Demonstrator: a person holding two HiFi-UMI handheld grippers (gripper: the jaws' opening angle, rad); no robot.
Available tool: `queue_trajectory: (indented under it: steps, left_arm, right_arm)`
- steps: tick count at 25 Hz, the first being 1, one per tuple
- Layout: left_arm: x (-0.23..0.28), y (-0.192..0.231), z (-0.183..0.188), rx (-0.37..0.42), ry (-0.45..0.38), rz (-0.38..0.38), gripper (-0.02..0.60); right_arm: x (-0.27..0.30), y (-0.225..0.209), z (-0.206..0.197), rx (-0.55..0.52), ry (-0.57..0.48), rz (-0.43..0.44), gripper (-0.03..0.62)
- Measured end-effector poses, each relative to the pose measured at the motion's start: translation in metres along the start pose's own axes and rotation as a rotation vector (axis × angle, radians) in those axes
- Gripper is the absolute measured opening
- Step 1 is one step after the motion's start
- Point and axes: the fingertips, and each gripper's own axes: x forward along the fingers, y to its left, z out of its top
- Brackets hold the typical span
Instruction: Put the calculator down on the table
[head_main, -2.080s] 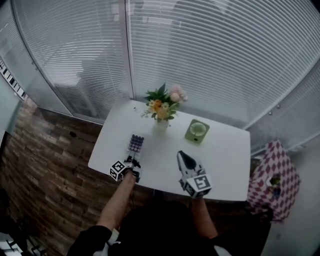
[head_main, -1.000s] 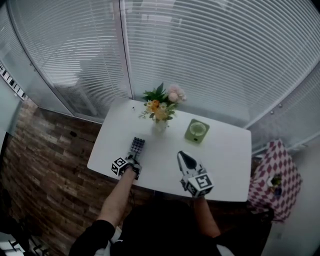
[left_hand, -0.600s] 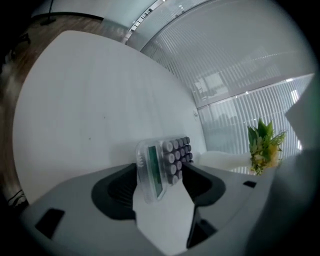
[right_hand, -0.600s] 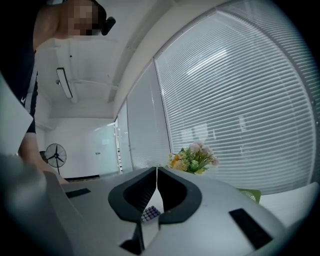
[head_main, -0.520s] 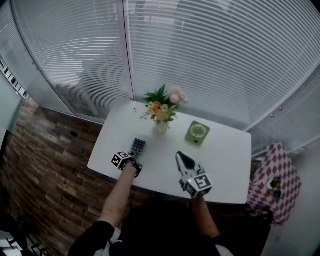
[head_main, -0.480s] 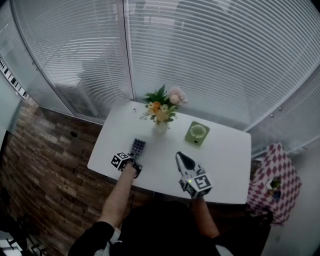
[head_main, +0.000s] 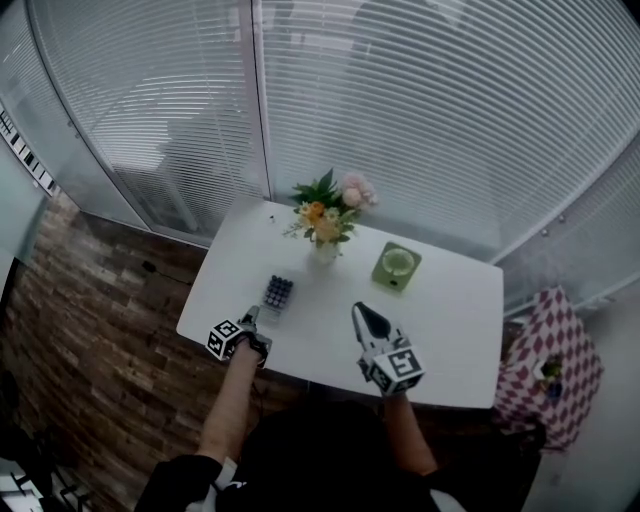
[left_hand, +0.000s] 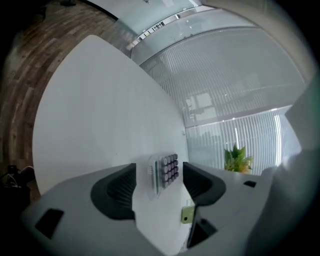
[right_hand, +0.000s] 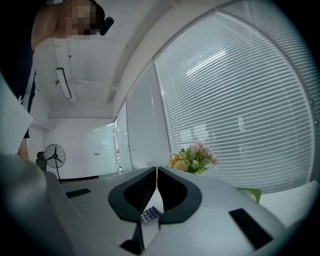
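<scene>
Left-of-centre on the white table (head_main: 450, 310), the calculator (head_main: 278, 292) lies flat, keys up, touching nothing else; its long axis runs roughly up-down the head view, leaning a little right at the top; only the dark key block reads clearly there, the clear plastic barely separates from the white top; in the left gripper view the clear display strip sits picture-left of the key block.

Left gripper (head_main: 249, 317): just below-left of the calculator in the head view, by the table's lower-left edge, nose aimed up-right at it; jaws have just been opening and now stand wide apart; the calculator shows in the gap ahead of the pads, neither pad on it; released, holding nothing.

Right gripper (head_main: 363, 311): lower centre of the head view, over the table, nose pointing up-frame; jaws pressed together, nothing between them; its own view shows the calculator keys low in the picture, under the closed tips.

Containers: pale vase (head_main: 325, 250) upright near the table's upper edge, above and right of the calculator, well apart from it; it holds a bunch of flowers (head_main: 328, 205), orange and pink with green leaves; green square dish (head_main: 397, 266) right of the vase, not touching it, with a pale round thing in it, can't tell what.

Surroundings: closed blinds (head_main: 420, 110) across the upper frame; brick-pattern floor (head_main: 90, 320) at left; chequered cloth (head_main: 550, 340) at lower right.
</scene>
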Motion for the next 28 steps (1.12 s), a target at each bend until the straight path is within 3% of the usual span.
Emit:
queue_trajectory:
  steps: [5,13,17,23,28]
  left_arm:
    - [-0.031,-0.038,0.011,-0.045,-0.043,-0.175,0.27]
    - [-0.094,-0.131,0.024,0.032,-0.134,-0.462,0.27]
    - [-0.129,-0.18,0.021,0.021,-0.163,-0.605,0.27]
    - [-0.154,-0.196,0.022,-0.018,-0.172,-0.66,0.27]
    - [-0.162,-0.201,0.024,0.015,-0.176,-0.656,0.27]
  right_arm:
    - [0.003,0.005,0.0,0.002,-0.001,0.007,0.006]
    - [0.008,0.01,0.006,0.011,-0.018,0.015,0.008]
    - [0.009,0.008,0.006,0.009,-0.017,0.018,0.006]
    - [0.01,0.005,0.016,0.017,-0.047,0.007,0.006]
    - [0.012,0.0,0.013,0.019,-0.036,0.005,0.007]
